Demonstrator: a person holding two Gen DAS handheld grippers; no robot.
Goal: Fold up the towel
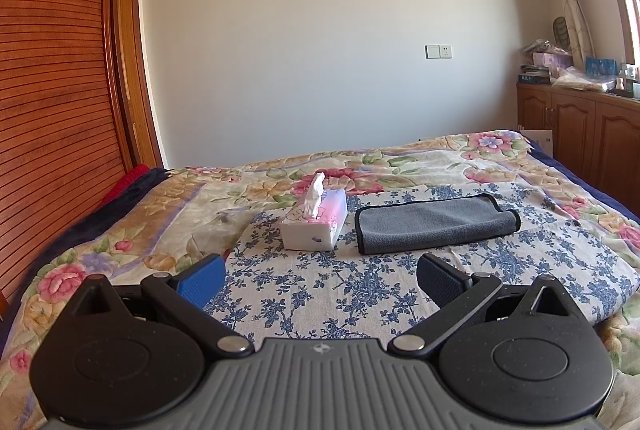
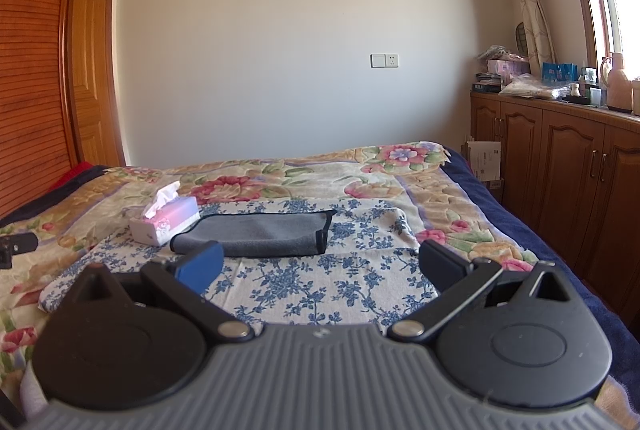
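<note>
A grey towel (image 1: 436, 224) with a black hem lies folded over on a blue-flowered cloth (image 1: 360, 290) on the bed. It also shows in the right wrist view (image 2: 256, 234). My left gripper (image 1: 320, 282) is open and empty, held above the cloth, short of the towel. My right gripper (image 2: 320, 270) is open and empty, also short of the towel, with its left finger in front of the towel's near edge.
A pink and white tissue box (image 1: 316, 222) stands just left of the towel, and shows in the right wrist view (image 2: 166, 220). A flowered blanket (image 1: 120, 230) covers the bed. A wooden wardrobe (image 1: 52, 90) is on the left, wooden cabinets (image 2: 560, 170) on the right.
</note>
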